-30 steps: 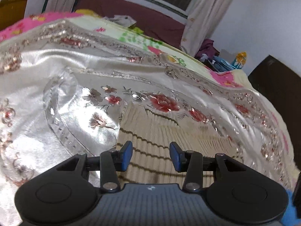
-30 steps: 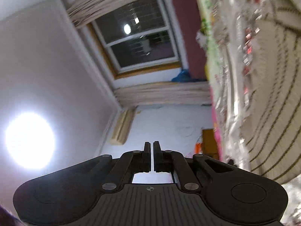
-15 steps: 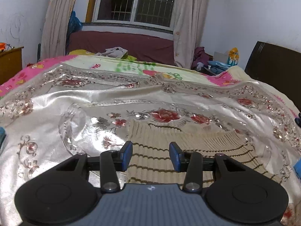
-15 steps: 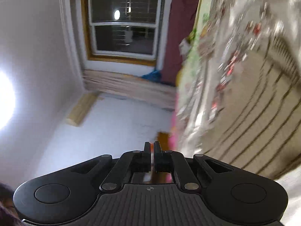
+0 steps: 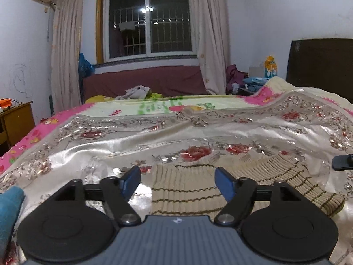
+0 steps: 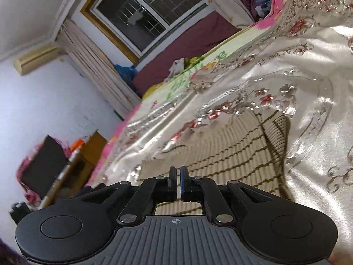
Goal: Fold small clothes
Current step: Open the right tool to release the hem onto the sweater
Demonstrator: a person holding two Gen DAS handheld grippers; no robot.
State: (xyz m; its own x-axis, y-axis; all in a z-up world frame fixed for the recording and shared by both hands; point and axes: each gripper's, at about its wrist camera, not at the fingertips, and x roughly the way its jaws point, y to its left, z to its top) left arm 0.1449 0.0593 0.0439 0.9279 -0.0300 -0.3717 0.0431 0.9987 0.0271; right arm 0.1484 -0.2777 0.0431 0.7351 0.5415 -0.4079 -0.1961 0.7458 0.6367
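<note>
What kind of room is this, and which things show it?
Most likely a home bedroom: a bed with a shiny floral bedspread, a dark headboard, and a curtained window. A striped knit garment lies on the bedspread.

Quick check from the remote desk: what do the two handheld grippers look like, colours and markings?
Both match: the left gripper and right gripper have black linkage arms with silver pivot screws, round black side discs, a ribbed grey body bearing a small crosshair mark, and blue pads on the fingers. No cables or sleeves show.

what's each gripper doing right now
left gripper: open, jaws just widened, holding nothing, above the striped sweater
right gripper: closed, holding nothing
</note>
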